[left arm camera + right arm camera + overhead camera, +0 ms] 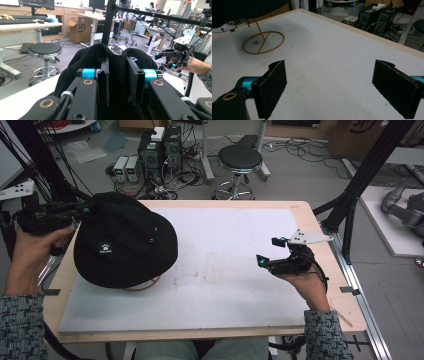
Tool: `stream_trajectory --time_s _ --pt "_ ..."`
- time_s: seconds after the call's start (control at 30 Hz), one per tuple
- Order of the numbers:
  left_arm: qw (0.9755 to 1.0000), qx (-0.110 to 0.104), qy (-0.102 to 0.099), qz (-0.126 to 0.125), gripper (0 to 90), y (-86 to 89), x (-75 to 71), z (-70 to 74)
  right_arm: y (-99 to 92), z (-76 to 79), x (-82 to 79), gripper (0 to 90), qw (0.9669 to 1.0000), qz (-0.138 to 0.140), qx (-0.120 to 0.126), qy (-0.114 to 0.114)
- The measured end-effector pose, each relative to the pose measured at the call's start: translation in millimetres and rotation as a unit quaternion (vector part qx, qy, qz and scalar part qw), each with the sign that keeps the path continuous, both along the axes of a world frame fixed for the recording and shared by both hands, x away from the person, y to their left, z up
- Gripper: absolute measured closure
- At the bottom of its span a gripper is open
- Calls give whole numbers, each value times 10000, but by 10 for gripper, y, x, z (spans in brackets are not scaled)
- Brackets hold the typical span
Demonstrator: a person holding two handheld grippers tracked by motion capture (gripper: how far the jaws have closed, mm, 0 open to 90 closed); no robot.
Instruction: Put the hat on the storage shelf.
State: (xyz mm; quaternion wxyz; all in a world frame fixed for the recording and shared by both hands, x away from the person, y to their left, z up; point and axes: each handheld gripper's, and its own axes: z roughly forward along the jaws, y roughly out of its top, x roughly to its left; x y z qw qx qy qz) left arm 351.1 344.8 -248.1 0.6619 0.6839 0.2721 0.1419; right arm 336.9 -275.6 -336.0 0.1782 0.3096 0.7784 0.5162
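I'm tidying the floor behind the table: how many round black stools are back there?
1. The round black stool stands on the floor just past the table's far edge, beside the computer towers; the left gripper view shows it too. Others may sit out of frame.

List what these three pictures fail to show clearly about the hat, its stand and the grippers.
- Stand: high view, the hat covers all but a sliver of ring.
- Stand's top: right gripper view, cut off by the hat.
- Left gripper: its own view, fabric sits between the jaws; whether the pads press it is unclear.
- Hat logo: too small to read.
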Motion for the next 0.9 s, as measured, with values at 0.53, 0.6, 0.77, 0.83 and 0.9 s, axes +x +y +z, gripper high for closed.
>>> stream_trajectory --time_s 0.53,0.6,0.77,0.83,0.9 --pt "9996 -8 -71 272 556 19 -80 -122 -6 11 28 121 10000 -5 46 8" --pt "9994 -8 -56 336 502 29 -90 -122 -1 12 39 122 10000 19 53 -16" --pt "9987 -103 -173 464 446 70 -161 -93 15 13 62 121 10000 48 58 -15" --pt "9981 -52 -223 569 427 81 -202 -79 18 13 75 121 10000 55 76 2" --pt "9972 -42 -276 693 412 88 -243 -77 19 13 86 121 10000 55 75 -6"
